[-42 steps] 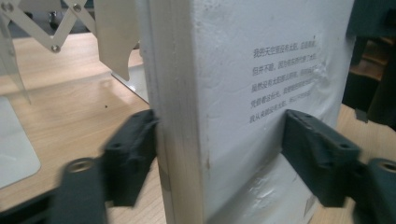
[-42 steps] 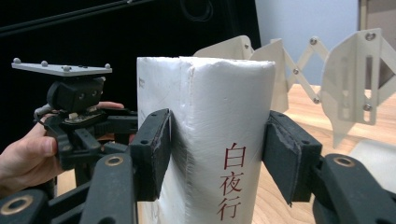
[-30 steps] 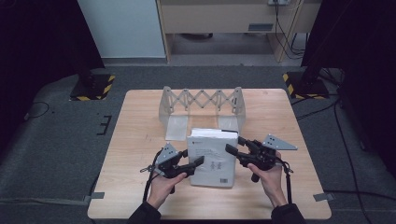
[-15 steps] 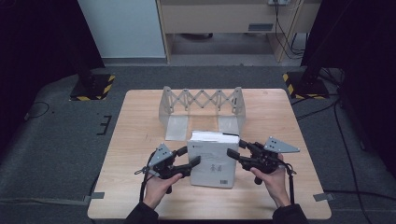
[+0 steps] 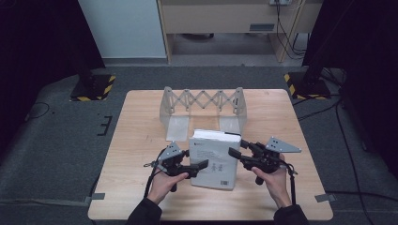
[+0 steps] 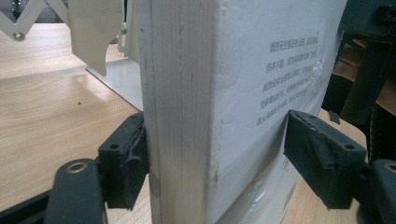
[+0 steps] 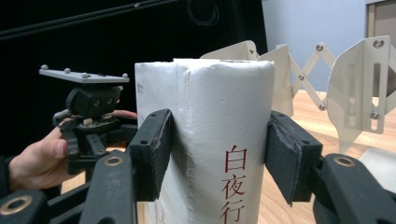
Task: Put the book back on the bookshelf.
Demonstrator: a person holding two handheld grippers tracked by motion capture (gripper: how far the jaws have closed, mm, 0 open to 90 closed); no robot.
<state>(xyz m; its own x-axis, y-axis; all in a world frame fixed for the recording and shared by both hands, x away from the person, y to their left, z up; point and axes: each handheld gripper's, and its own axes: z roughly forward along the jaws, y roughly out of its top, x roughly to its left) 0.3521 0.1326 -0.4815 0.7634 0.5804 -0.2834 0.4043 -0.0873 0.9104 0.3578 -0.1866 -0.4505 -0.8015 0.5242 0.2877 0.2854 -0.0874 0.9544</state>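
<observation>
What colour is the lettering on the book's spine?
Dark red on the white book spine, clearest in the right gripper view.

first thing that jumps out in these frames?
The thick white book, standing near the front middle of the wooden table, with tongs on both sides. The right tongs clamp its spine; the left tongs straddle its page edge, their jaws having just opened, the right-hand pad barely at the cover. Behind it stands a pale metal expanding book rack, with nothing in it.
</observation>
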